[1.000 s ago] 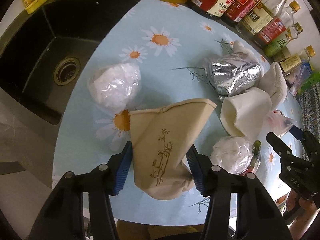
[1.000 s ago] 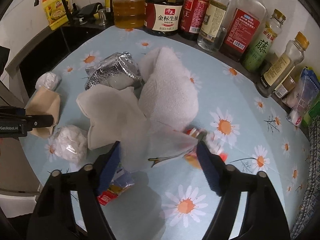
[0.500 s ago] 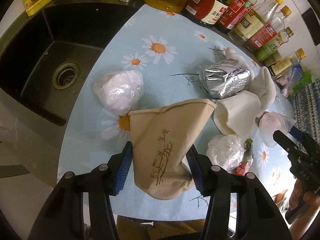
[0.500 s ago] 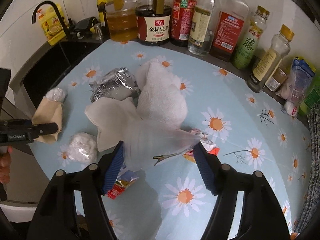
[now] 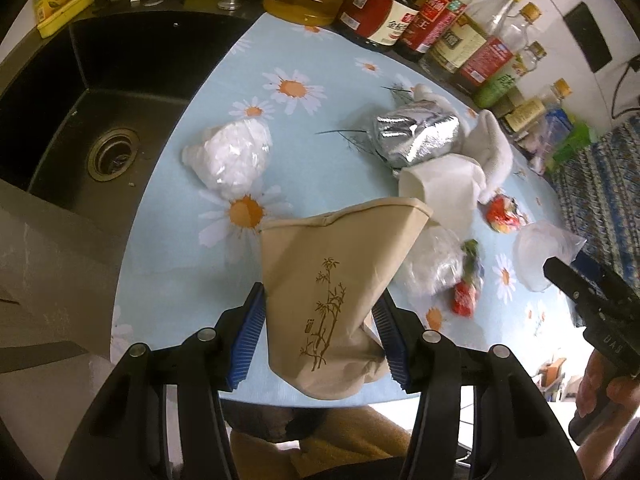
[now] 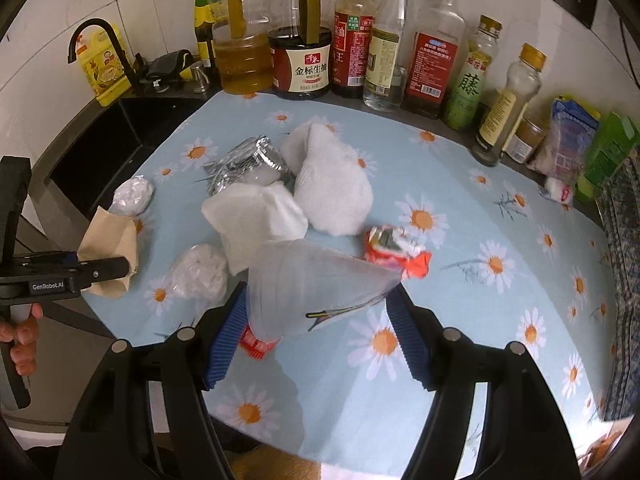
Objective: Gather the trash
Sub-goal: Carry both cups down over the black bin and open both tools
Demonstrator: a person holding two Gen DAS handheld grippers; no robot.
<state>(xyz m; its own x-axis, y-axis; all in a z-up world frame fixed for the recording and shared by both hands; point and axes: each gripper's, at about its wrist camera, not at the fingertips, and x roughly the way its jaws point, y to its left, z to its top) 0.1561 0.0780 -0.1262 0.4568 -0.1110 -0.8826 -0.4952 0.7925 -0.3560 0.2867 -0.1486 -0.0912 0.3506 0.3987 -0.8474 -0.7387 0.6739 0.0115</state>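
Observation:
My left gripper (image 5: 320,332) is shut on a tan cloth bag (image 5: 336,280) with a bamboo print, held above the table's near edge; it also shows in the right wrist view (image 6: 112,252). My right gripper (image 6: 316,332) is shut on a clear plastic bag (image 6: 316,280), lifted above the table; this bag shows in the left wrist view (image 5: 540,252). On the daisy tablecloth (image 6: 460,184) lie a foil packet (image 6: 240,164), white paper towels (image 6: 332,188), a white napkin (image 6: 252,220), two wrapped white balls (image 6: 132,196) (image 6: 200,272) and a red wrapper (image 6: 396,252).
A row of sauce and oil bottles (image 6: 304,40) lines the back of the table. A black sink (image 5: 80,120) lies to the left with a yellow detergent bottle (image 6: 104,68) behind it. Small packets (image 6: 568,148) sit at the back right. A red-green wrapper (image 5: 468,280) lies near the front.
My right gripper has risen and pulled back with the clear bag, uncovering the red wrapper. My left gripper has lifted slightly with the tan bag.

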